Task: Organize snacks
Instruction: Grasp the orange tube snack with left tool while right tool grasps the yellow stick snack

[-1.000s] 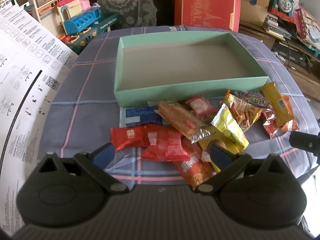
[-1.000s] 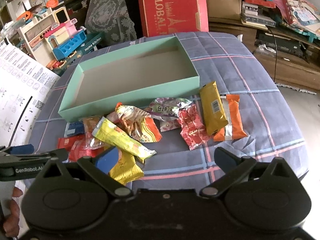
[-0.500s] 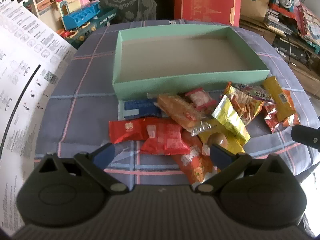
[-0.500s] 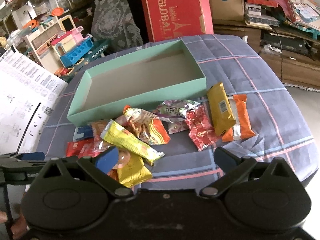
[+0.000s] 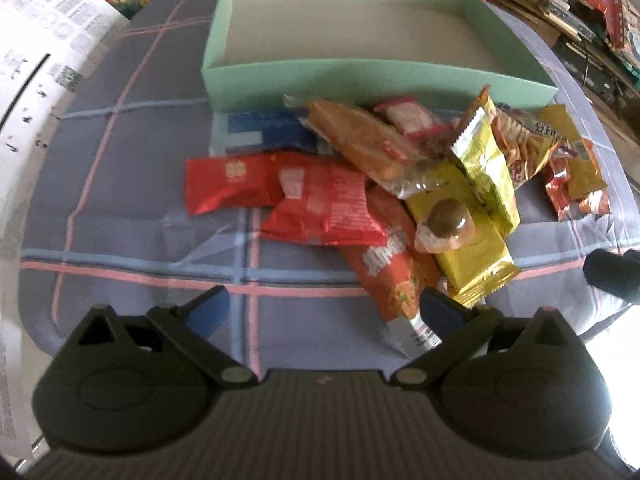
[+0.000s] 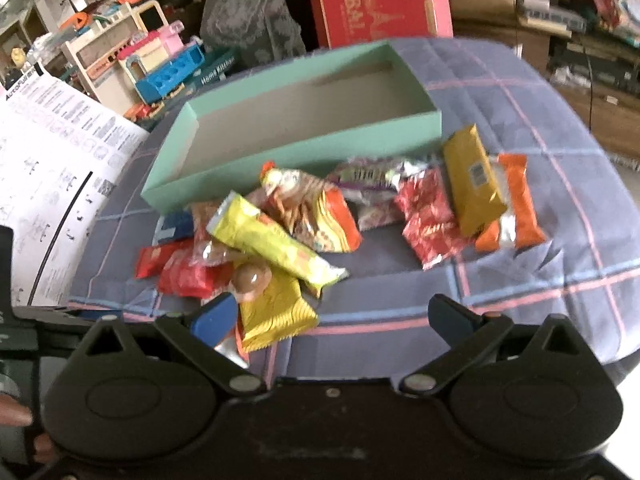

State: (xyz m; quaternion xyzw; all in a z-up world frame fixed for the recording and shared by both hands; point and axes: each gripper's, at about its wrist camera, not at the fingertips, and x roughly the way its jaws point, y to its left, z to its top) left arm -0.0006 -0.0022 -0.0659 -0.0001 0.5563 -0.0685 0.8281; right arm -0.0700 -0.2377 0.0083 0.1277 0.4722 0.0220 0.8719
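Snack packets lie heaped on a checked blue cloth (image 5: pixel 132 184) in front of a shallow mint-green box (image 5: pixel 372 76), whose grey floor holds nothing in either view. The left wrist camera looks down closely on the near end of the pile: two red packets (image 5: pixel 280 196) overlapping, a blue packet (image 5: pixel 268 132) just behind them against the box wall, an orange packet (image 5: pixel 394 276) reaching toward the camera, and a round brown sweet (image 5: pixel 446 220) resting on a yellow packet (image 5: pixel 476 256). The left gripper (image 5: pixel 324 312) hangs just short of the pile, its jaws spread wide with nothing between them. The right wrist camera, set further back, takes in what the other crops: the far end of the pile with a mustard-yellow bar (image 6: pixel 472 180) lying across an orange wrapper (image 6: pixel 516 204), a red foil packet (image 6: pixel 428 220), a red carton (image 6: pixel 380 0) behind the box and a toy kitchen set (image 6: pixel 160 64) at left. The right gripper (image 6: pixel 332 316) is likewise spread apart and empty. A printed instruction sheet (image 6: pixel 48 140) borders the cloth.
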